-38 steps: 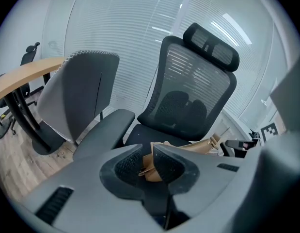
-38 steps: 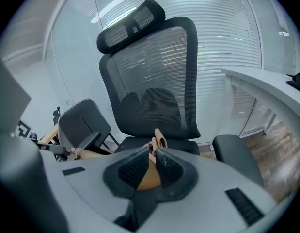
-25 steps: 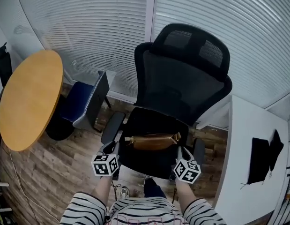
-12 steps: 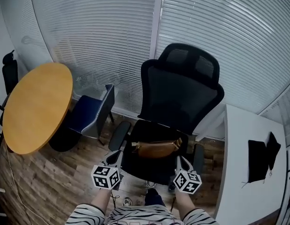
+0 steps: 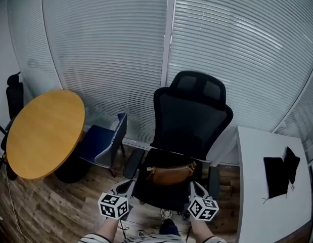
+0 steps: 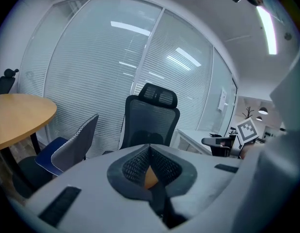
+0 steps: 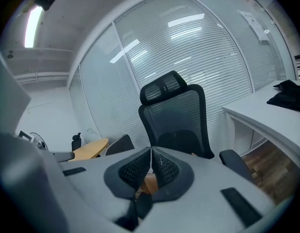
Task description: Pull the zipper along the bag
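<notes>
The brown bag point(image 5: 171, 174) lies on its side across the seat of the black office chair point(image 5: 190, 119), low in the middle of the head view. Its zipper is too small to make out, so I cannot tell how far it is drawn.

Both grippers are short of the bag, near the bottom edge of the frame. The left gripper point(image 5: 122, 191) points up toward the seat's left front corner, and the right gripper point(image 5: 195, 192) toward its right front corner. Neither touches the bag or the chair. In each gripper view the jaws are pressed together at their tips and grip nothing. A sliver of brown shows through the gap below the pads, and it is probably the bag on the seat beyond.

To the chair's left stands a blue chair point(image 5: 103, 147), and further left a round wooden table point(image 5: 45, 133). At the right edge a white worktop point(image 5: 255, 186) carries a black cloth-like thing point(image 5: 280, 170). Slatted blinds point(image 5: 110, 59) fill the upper half of the frame.

I judge that the task is at its very start, in the approach, with no pulling done yet. The next move calls for carrying both grippers forward to the bag and parting the jaws. One gripper would then steady an end of the bag and the other would pinch the zipper pull.
</notes>
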Demonstrator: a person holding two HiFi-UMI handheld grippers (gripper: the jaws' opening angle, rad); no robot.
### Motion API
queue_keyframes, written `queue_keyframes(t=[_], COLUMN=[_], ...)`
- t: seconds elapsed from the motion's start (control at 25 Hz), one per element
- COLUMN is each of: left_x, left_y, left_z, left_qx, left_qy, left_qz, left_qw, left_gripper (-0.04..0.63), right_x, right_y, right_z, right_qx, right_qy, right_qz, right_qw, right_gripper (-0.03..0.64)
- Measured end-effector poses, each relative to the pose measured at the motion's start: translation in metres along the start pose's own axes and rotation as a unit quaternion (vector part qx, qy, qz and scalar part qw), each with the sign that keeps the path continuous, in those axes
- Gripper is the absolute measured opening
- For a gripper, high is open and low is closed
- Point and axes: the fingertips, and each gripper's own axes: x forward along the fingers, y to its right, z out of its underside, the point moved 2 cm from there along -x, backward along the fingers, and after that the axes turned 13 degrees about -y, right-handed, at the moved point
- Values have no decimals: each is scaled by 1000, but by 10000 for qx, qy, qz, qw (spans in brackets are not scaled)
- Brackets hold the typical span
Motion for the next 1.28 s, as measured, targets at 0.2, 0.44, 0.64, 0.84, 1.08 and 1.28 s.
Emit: queue_keyframes(t=[0.2, 0.44, 0.64, 0.84, 1.08, 1.28], left_x=[-28, -56, -68, -77, -88, -97], left_y=[0, 7, 14, 21, 20, 19], left_z=[-4, -4, -1, 9, 15, 18], left_qx=[11, 184, 266, 275, 319, 468], left_qy=[263, 482, 578, 581, 638, 649], left_qz=[127, 164, 239, 322, 306, 175], left_qw=[9996, 9985, 9977, 9974, 9970, 9966], left_gripper=[26, 26, 26, 26, 26, 26], right_x=[-21, -45, -56, -69, -78, -87], right_y=[-16, -35, -44, -52, -64, -72], right_z=[2, 9, 15, 22, 27, 34], right_qx=[-55, -121, -107, -106, -75, -81], right_qy=[110, 268, 352, 424, 501, 543], right_qz=[-65, -121, -133, -111, -135, -88], right_qw=[9999, 9995, 9992, 9990, 9986, 9985], right_gripper=[34, 34, 32, 32, 31, 29])
